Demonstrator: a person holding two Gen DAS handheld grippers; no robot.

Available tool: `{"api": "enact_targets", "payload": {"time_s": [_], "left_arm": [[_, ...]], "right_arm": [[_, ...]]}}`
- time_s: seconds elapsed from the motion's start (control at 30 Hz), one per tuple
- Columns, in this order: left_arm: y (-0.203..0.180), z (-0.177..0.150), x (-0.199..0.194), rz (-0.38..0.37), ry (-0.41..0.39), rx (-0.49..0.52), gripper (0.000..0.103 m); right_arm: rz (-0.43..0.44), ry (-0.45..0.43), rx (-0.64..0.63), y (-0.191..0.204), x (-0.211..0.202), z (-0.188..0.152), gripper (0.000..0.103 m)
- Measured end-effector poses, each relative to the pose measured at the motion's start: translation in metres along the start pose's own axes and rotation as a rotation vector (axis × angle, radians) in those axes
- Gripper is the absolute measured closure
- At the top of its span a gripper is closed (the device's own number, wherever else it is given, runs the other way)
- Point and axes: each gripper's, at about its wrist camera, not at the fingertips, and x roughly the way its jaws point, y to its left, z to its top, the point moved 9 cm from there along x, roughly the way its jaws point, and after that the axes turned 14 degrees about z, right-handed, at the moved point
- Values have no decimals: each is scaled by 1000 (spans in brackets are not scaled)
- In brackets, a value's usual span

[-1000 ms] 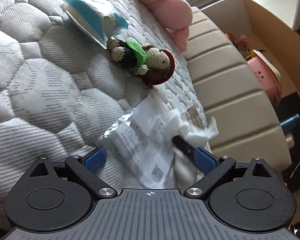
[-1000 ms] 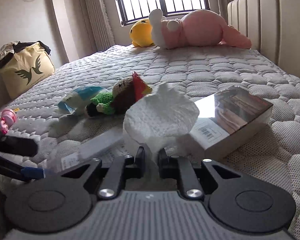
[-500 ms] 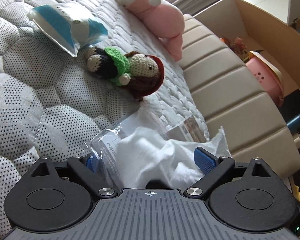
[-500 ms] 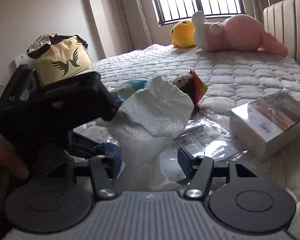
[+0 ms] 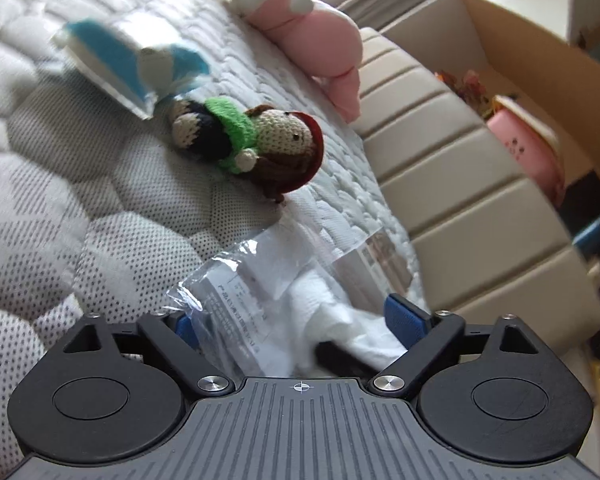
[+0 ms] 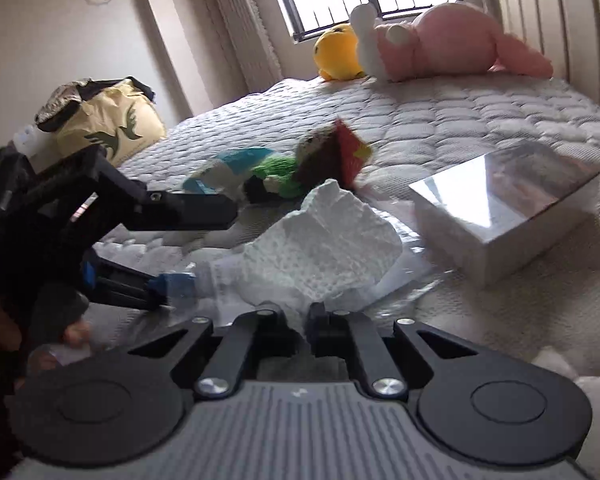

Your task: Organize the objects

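On the quilted mattress (image 5: 80,184) lies a clear plastic bag (image 5: 244,292) holding printed papers. My left gripper (image 5: 294,322) is open, its blue pads (image 5: 404,316) on either side of the bag's near end and of a crumpled white tissue (image 5: 332,304). In the right wrist view my right gripper (image 6: 302,320) is shut on that white tissue (image 6: 320,248), which stands up from the narrow jaws. The left gripper (image 6: 172,248) reaches in from the left there, held by a hand (image 6: 72,332). A crochet doll (image 5: 252,144) lies beyond the bag.
A white box (image 6: 500,220) with a glossy top sits right of the tissue. A blue-and-white packet (image 5: 132,68) lies behind the doll. Pink plush (image 6: 440,44) and yellow plush (image 6: 336,52) rest by the window, a tote bag (image 6: 108,124) at far left. The beige headboard (image 5: 440,184) and a cardboard box (image 5: 520,60) stand to the right.
The right gripper, shut on the tissue a second ago, stood open half a second ago and is shut on it again. The left gripper came in around the bag and tissue.
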Motion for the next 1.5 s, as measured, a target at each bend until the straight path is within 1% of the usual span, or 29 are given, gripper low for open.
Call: {"api": "enact_targets", "payload": {"time_s": [0.03, 0.1, 0.13, 0.17, 0.27, 0.3, 0.33, 0.4, 0.47, 0.53, 0.6, 0.67, 0.73, 0.8, 0.83, 0.87, 0.97, 1.07, 1.1, 1.17, 1.27, 1.37, 1.43, 1.47, 1.5], "left_arm": [[-2, -1, 2, 19, -8, 31, 35], [-5, -4, 5, 35, -14, 62, 38], [-7, -4, 6, 36, -16, 70, 42], [-8, -4, 6, 37, -19, 81, 45], [-13, -5, 7, 31, -29, 123, 53], [-15, -6, 7, 33, -38, 146, 61], [-16, -6, 6, 40, -52, 172, 72], [-18, -5, 3, 70, -102, 252, 82], [-20, -5, -3, 102, -154, 344, 84], [-20, -7, -10, 124, -184, 422, 84], [-17, -9, -17, 131, -194, 461, 85], [-12, -10, -22, 128, -187, 456, 85], [-7, -10, -28, 123, -190, 447, 85], [-4, -10, -33, 127, -205, 451, 85], [-2, -10, -35, 137, -217, 460, 84], [1, -11, -38, 149, -229, 469, 84], [11, -9, -48, 182, -258, 491, 84], [22, -4, -61, 234, -298, 528, 84], [27, -1, -66, 253, -310, 537, 84], [36, 6, -76, 294, -333, 552, 84], [51, 19, -92, 361, -376, 556, 83], [67, 33, -110, 462, -440, 570, 83], [72, 39, -121, 541, -494, 606, 83], [70, 41, -125, 562, -517, 631, 83], [65, 40, -128, 566, -532, 664, 83]], "right_arm": [[-33, -11, 2, -6, -6, 1, 96], [-78, -39, 24, -19, -19, 4, 96], [-93, -52, 37, -25, -24, 5, 96], [-104, -63, 51, -30, -29, 7, 96], [-111, -93, 89, -40, -39, 9, 96], [-105, -100, 99, -41, -41, 9, 96], [-102, -106, 105, -42, -43, 10, 96], [-103, -110, 103, -41, -44, 12, 96], [-105, -110, 97, -39, -42, 14, 96], [-96, -112, 95, -34, -37, 21, 96], [-74, -118, 96, -27, -32, 29, 96], [-3, -141, 109, -14, -24, 44, 96], [100, -158, 111, 7, -13, 60, 96], [226, -135, 112, 32, 6, 69, 96], [273, -110, 109, 43, 17, 70, 96], [284, -75, 94, 51, 29, 66, 96], [225, 22, 31, 59, 60, 47, 96], [128, 59, 20, 46, 69, 30, 96], [90, 59, 9, 42, 67, 27, 96], [54, 50, 8, 34, 60, 25, 96], [34, 26, 29, 24, 48, 27, 96], [17, 11, 49, 15, 41, 28, 96], [15, 11, 63, 11, 41, 26, 96], [15, 11, 68, 9, 42, 26, 96], [16, 11, 72, 8, 42, 26, 96]]}}
